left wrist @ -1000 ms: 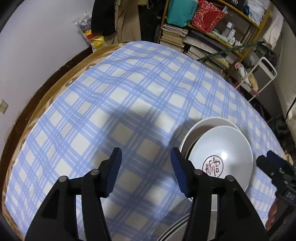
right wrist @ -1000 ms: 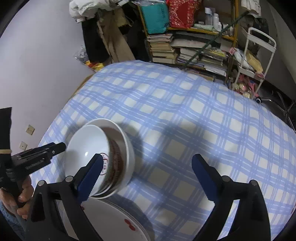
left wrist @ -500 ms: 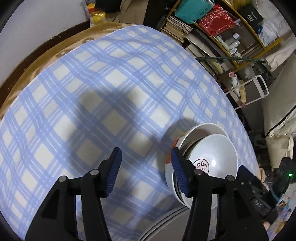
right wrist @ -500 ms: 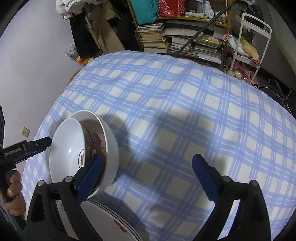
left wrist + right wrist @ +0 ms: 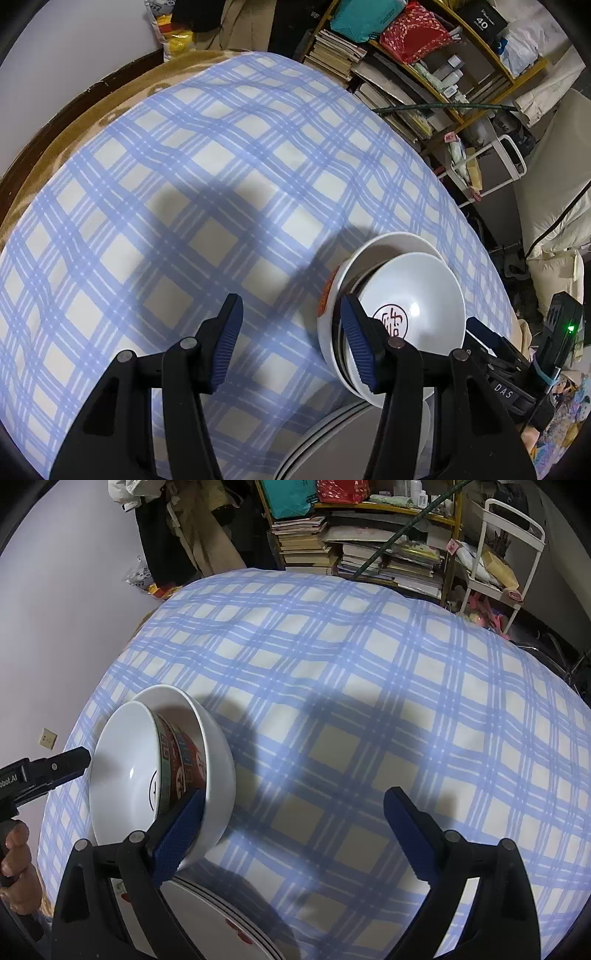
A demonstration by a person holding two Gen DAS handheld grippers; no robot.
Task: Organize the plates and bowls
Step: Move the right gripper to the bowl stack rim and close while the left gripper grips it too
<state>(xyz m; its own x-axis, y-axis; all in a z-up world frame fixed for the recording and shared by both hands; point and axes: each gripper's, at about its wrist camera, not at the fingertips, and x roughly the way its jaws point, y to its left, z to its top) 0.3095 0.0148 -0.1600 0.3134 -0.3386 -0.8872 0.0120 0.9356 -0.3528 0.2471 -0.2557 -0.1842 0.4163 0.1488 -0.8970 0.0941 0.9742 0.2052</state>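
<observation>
Two nested white bowls stand on the blue plaid cloth. The inner bowl has a red character on its floor and a red patterned outside; it leans inside the plain outer bowl. A stack of white plates lies just in front of the bowls. My left gripper is open, its right finger beside the bowls' rim. My right gripper is open, its left finger against the outer bowl's side.
The plaid cloth covers a round table with a brown edge. Behind it stand bookshelves with books and bags, and a white cart. A wall lies to the left.
Both grippers have come closer to the bowls, which now sit larger and nearer the fingers. The bowls themselves have not moved on the cloth.
</observation>
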